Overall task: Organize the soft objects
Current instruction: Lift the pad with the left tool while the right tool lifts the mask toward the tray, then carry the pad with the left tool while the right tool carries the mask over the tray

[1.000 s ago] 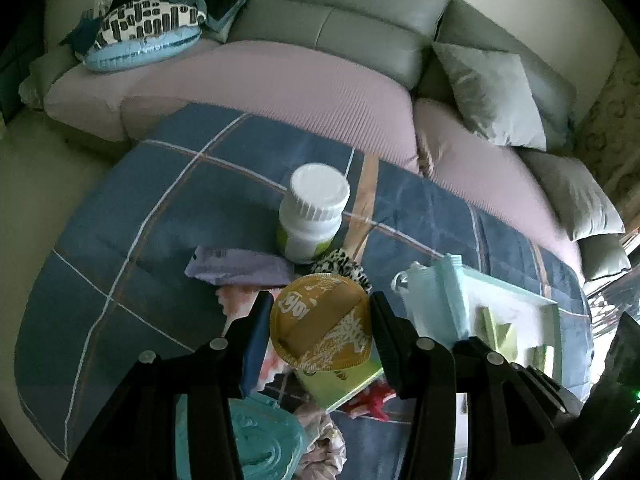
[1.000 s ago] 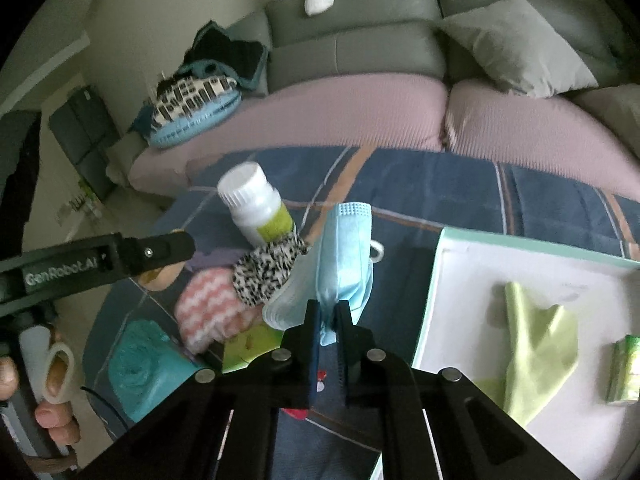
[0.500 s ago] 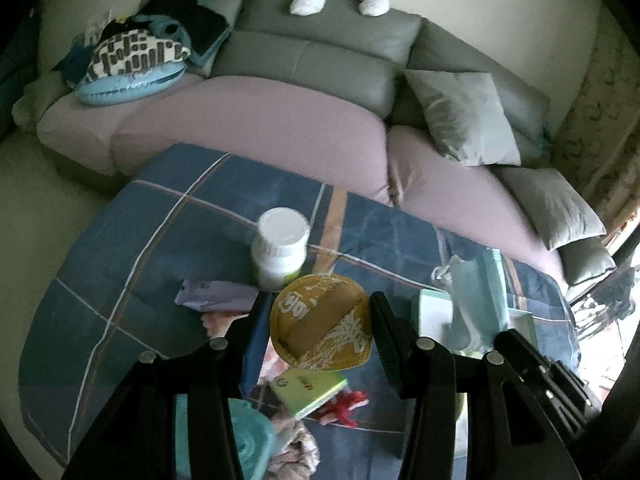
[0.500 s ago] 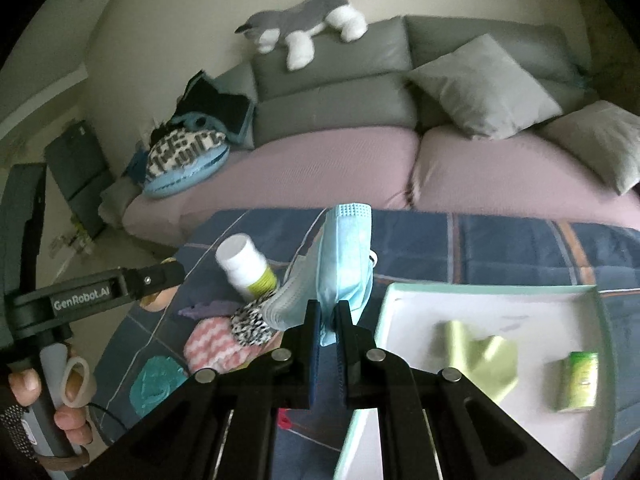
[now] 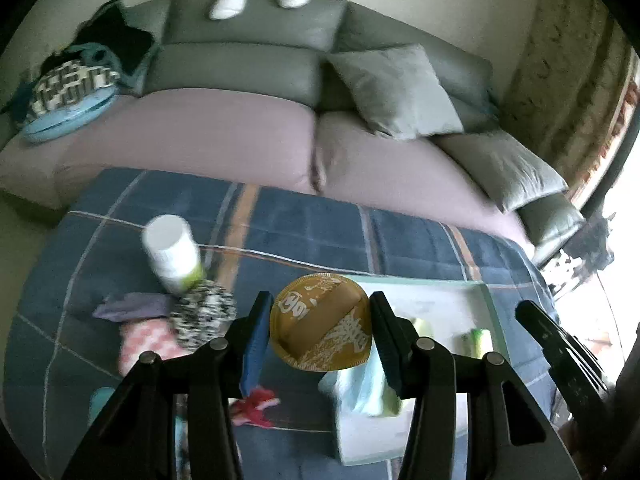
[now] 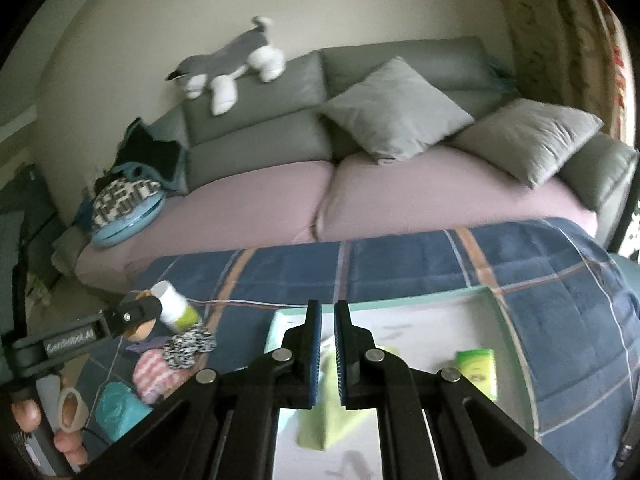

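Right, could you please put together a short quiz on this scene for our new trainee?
1. True or false: the left tool is carrying nothing.
2. Which thing lies on top of the backrest of the grey sofa? A) a white bottle B) a grey-and-white plush dog C) a blue face mask
3. What colour is the rim of the white rectangular tray on the checked blue cloth?

Key
1. False: it clamps a round golden packet between its fingers.
2. B
3. Mint green.
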The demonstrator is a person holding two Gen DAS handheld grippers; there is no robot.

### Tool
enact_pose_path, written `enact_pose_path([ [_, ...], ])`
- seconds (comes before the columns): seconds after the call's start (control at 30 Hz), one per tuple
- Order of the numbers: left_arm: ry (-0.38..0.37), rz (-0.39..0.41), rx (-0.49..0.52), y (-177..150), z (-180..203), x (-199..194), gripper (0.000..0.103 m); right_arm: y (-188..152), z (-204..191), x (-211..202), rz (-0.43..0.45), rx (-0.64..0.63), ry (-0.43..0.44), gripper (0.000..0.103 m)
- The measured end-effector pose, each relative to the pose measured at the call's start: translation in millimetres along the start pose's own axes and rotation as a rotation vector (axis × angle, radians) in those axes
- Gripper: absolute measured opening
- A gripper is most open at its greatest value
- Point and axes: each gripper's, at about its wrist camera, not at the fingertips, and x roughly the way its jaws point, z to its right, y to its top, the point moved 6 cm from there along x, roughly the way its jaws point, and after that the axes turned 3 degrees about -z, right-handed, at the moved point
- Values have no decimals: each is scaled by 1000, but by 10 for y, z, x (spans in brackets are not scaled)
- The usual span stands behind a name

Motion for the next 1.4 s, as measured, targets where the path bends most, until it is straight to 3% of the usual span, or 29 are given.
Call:
enact_pose_path([
  [0.37,-61,-149,42,-219,346,663,50,-226,314,285,-124,52,-51,7],
  [0.6,-76,-191,70,-297,560,1042,51,-500,461,668,-264,76,-84,7],
  [0.97,-96,-241,99,-451,747,1492,51,-599,561,793,-319,92,-121,7],
  [1.0,-94,-248,99,-464,745,1513,52,-601,568,793,-321,93,-124,7],
  [1.07,-84,-262,99,-486,743,1551,75,-599,577,789,-321,96,-125,7],
  [1.13,-78,-252,100,-479,750,1527,86,-586,584,780,-318,98,-124,7],
  [1.4,-4,-222,104,-347,626,1312,87,-539,573,739,-298,98,-127,7],
])
